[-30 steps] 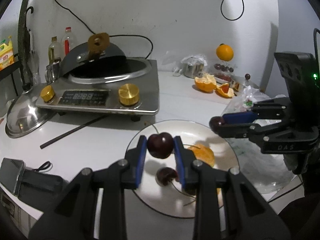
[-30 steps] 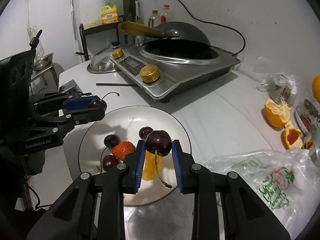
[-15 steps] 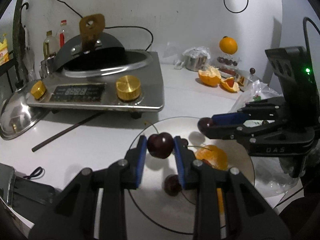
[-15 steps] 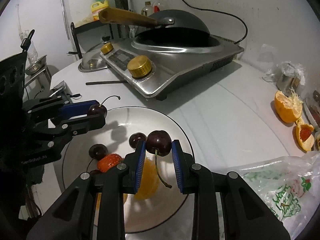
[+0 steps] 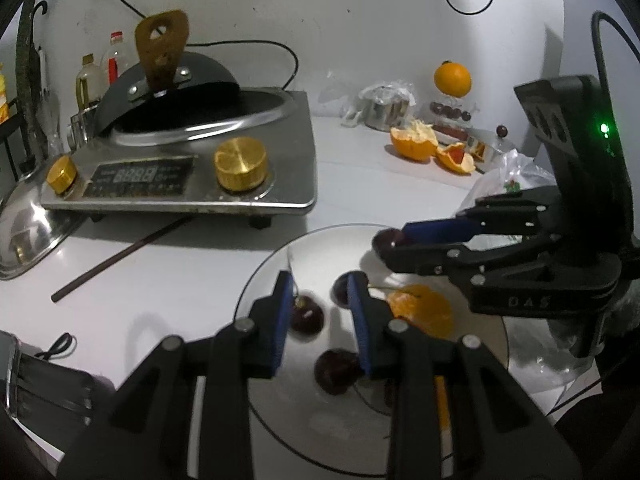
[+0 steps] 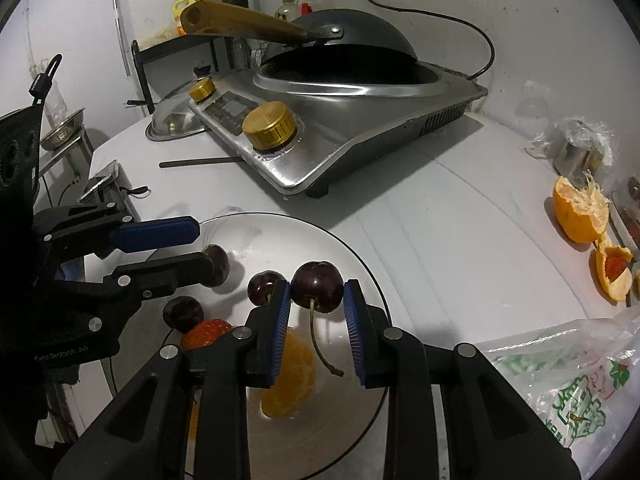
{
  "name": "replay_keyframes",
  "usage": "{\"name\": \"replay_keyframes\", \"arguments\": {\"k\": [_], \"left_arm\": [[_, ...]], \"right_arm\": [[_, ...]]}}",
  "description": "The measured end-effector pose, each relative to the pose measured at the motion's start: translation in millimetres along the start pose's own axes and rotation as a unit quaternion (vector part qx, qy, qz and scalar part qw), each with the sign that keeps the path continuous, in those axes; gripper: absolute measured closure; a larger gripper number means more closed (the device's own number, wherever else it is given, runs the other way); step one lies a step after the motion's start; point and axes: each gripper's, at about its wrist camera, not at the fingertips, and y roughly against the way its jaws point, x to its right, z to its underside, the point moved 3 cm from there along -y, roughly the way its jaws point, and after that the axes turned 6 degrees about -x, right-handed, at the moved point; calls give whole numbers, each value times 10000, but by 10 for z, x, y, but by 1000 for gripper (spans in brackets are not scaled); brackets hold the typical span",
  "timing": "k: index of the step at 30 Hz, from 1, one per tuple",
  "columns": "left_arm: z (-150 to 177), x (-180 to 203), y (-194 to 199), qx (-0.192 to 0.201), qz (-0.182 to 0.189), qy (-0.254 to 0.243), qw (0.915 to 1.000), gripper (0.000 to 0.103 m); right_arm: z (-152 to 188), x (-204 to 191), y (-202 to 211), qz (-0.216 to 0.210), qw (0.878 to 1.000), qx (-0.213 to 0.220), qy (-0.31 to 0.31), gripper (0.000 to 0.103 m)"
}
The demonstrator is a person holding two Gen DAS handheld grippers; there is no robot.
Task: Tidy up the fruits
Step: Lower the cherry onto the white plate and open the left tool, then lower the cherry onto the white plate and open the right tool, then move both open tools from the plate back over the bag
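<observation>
Holding a cherry [image 6: 317, 287], the right gripper [image 6: 316, 304] jaws hang over the plate [image 5: 400, 236] edge — left gripper [image 5: 318, 312] jaws just opened, its cherry [image 5: 306, 316] loose between them.

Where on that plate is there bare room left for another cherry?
On the plate, the far strip toward the stove is bare, also the near edge beside the plastic bag. Crowded: cherries, strawberry, orange segment mid-left.

Glossy cherry [image 6: 317, 287], glass plate [image 6: 360, 256], brushed-metal stove [image 6: 360, 128].
</observation>
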Motion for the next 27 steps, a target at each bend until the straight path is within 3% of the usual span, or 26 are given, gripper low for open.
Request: {"name": "replay_keyframes", "arguments": {"k": [5,7,17,18,20,27], "left_arm": [[-26,37,89,77,-55,-27,10000,70],[-20,55,126,85,-63,-19,9999,69],[7,205,297,127,-204,-21,9997,69],[8,218,307,131,-225,-29,9997,67],[17,254,339,150,-288,-30,9995,40],[42,410,471,228,-295,-31,9993,36]], "right_arm": [[1,-13,71,-1,10000,82,-37,72],[5,-20,112,-5,9999,109,-42,65],[99,-42,442,71,9994,329,-63,65],[116,-49,490,80,9993,360,-62,65],[148,-52,566,102,9991,402,-56,65],[295,-8,826,184,9982,548,-134,65]]}}
